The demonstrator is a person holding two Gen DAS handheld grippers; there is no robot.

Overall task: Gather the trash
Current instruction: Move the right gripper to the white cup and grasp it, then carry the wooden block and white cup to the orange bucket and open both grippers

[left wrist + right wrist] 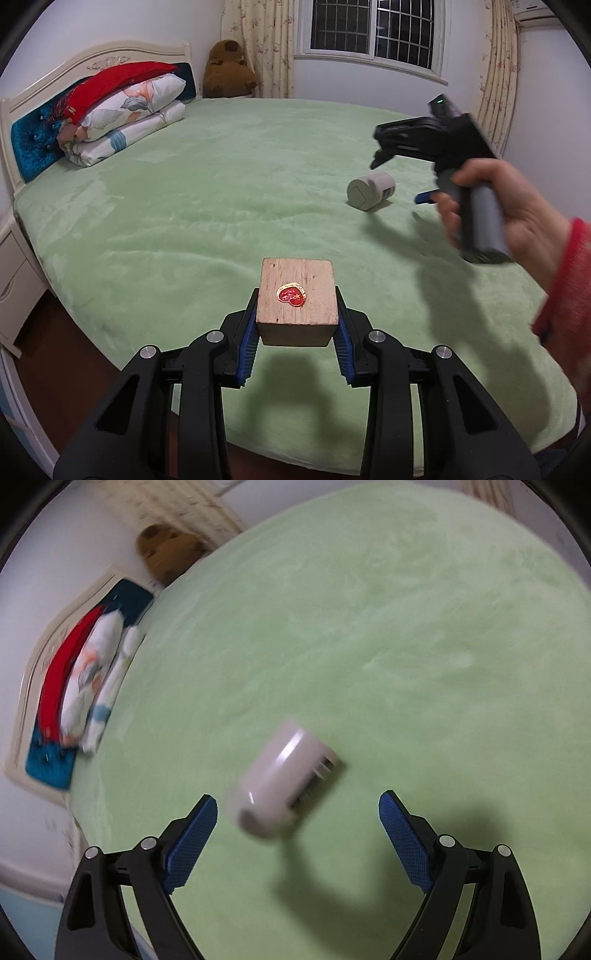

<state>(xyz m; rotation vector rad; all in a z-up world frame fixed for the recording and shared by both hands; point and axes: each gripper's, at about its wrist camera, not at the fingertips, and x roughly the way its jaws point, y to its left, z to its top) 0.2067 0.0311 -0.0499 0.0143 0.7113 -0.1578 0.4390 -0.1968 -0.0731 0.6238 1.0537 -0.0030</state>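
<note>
Trash here is a pale grey plastic cylindrical bottle (371, 190) lying on its side on the green plush bed cover (229, 206), far right of the bed. Motion blur in the right wrist view smears the bottle (282, 784); its dark label print cannot be read. It lies just ahead of the right claw (297, 808), between the wide-open blue pads (194, 840) and not touching them. In the left wrist view the right claw (376, 160) hovers above the bottle, hand partly cut off. The left claw (297, 332) is clamped on a square wooden block (298, 301) bearing a red heart sticker (291, 294).
</note>
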